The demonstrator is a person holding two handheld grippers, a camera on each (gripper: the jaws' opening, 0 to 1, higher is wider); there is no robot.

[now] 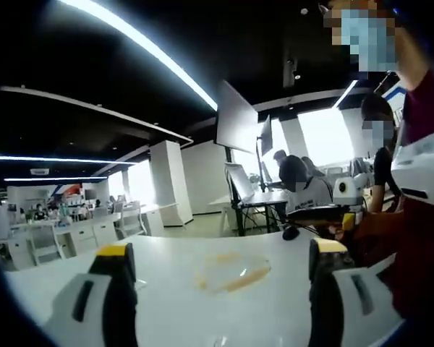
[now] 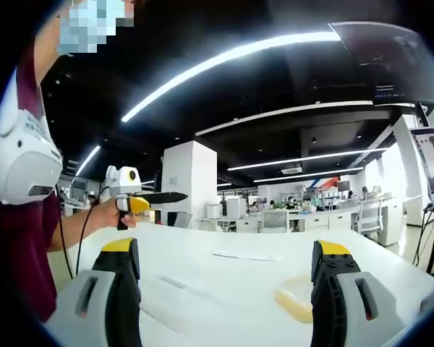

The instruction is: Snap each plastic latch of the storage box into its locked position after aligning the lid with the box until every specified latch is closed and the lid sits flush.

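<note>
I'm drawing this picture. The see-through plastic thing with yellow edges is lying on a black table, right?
Not quite. The table is white, not black. The left gripper view shows the see-through plastic thing with yellow edges lying on it.

Left gripper view: the clear box [image 1: 230,272] near the middle of the white surface [image 1: 166,253] is a blur of glare and yellow streaks, its lid and latches impossible to make out. Right gripper view: the box [image 2: 298,298] is a faint smear toward the surface's right edge, partly behind the right tool [image 2: 226,249]. The left tool [image 2: 141,200] points sideways, its jaws too small to read.
</note>
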